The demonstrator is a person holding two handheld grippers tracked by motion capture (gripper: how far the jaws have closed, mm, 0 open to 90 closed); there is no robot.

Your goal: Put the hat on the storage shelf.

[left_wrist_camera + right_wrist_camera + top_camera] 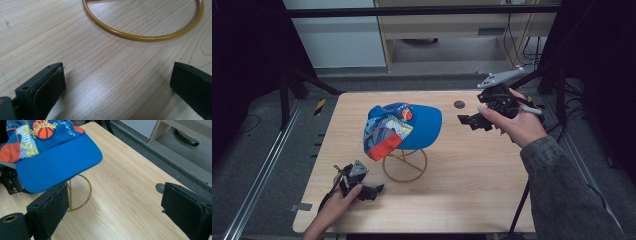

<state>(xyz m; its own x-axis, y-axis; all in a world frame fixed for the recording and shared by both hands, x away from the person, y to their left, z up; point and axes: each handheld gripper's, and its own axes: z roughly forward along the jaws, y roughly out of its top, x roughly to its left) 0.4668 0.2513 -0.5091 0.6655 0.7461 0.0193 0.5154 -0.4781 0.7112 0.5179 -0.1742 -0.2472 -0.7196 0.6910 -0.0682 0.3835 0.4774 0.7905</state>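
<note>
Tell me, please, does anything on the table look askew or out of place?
Nothing looks wrong. The blue cap sits on its gold wire stand, somewhat tilted. Both the left gripper and right gripper are open, clear of it.

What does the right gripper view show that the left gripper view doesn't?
Right gripper view alone: the blue cap with its basketball patch, perched above the table on the stand, a dark round disc near the table edge, and the floor and furniture beyond. Left gripper view alone: a close look at the wood grain in front of the left tool, whose jaws stand wide apart. Both share the wooden table and the yellow wire ring of the stand's base; the right tool is open too.
</note>
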